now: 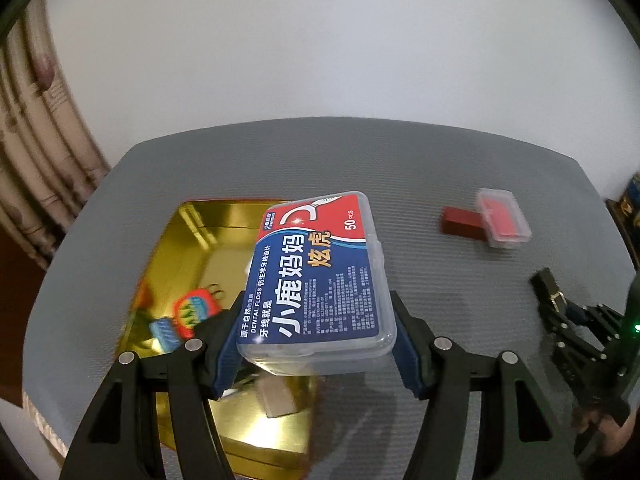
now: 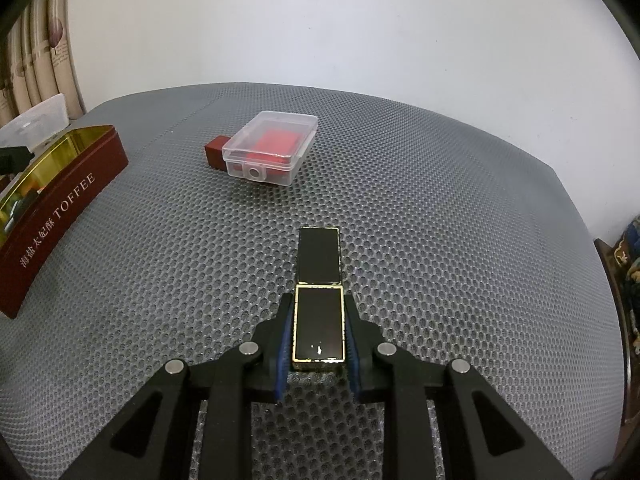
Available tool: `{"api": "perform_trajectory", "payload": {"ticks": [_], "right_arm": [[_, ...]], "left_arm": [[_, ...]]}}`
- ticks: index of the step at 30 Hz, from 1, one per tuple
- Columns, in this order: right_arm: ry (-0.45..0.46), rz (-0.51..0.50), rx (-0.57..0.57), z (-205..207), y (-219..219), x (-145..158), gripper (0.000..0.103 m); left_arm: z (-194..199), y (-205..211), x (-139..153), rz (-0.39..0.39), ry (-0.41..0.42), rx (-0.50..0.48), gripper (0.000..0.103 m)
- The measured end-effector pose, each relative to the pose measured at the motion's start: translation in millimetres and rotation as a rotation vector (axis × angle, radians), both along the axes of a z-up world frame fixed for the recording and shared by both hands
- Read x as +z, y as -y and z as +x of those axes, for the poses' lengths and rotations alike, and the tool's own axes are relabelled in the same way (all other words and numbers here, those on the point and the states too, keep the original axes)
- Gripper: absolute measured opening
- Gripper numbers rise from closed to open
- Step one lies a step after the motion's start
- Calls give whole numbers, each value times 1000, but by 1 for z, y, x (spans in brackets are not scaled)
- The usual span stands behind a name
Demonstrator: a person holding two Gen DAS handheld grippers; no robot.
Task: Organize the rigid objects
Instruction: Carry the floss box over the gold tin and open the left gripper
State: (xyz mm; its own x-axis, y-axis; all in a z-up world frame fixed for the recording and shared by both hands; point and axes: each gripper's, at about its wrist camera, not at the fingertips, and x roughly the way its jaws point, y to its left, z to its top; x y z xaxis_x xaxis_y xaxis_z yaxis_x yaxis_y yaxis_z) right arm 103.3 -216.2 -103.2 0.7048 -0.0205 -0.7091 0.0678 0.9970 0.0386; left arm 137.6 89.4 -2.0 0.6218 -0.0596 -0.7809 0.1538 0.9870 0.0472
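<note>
My left gripper (image 1: 316,320) is shut on a clear dental floss box (image 1: 320,276) with a blue and red label, held in the air over the right side of an open gold-lined tin (image 1: 192,240). Inside the tin lie a small colourful toy (image 1: 188,312) and a pale block (image 1: 276,398). My right gripper (image 2: 318,328) is shut on a black bar with gold edges (image 2: 319,296) that rests on the grey mesh mat (image 2: 440,200). In the left wrist view the right gripper (image 1: 556,300) stands at the far right with the bar's tip showing.
A clear box holding something red (image 2: 270,148) lies on a red block (image 2: 216,152) at the back of the mat; both show as well in the left wrist view, the box (image 1: 502,220) beside the block (image 1: 460,222). The tin's red side (image 2: 60,216) reads TOFFEE. A curtain (image 1: 36,140) hangs on the left.
</note>
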Motion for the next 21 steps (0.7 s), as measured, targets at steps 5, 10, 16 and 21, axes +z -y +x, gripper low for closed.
{"api": "perform_trajectory", "payload": {"ticks": [5, 10, 16, 21], "right_arm": [[1, 3, 0, 0, 1, 0, 23], [2, 7, 0, 0, 1, 0, 23], [2, 7, 0, 0, 2, 0, 23], [2, 7, 0, 0, 1, 0, 23]], "left_arm": [[3, -21, -1, 14, -3, 32, 60], [7, -39, -6, 19, -24, 49, 60], [12, -56, -14, 42, -50, 67, 60], [18, -72, -22, 29, -72, 102, 59]]}}
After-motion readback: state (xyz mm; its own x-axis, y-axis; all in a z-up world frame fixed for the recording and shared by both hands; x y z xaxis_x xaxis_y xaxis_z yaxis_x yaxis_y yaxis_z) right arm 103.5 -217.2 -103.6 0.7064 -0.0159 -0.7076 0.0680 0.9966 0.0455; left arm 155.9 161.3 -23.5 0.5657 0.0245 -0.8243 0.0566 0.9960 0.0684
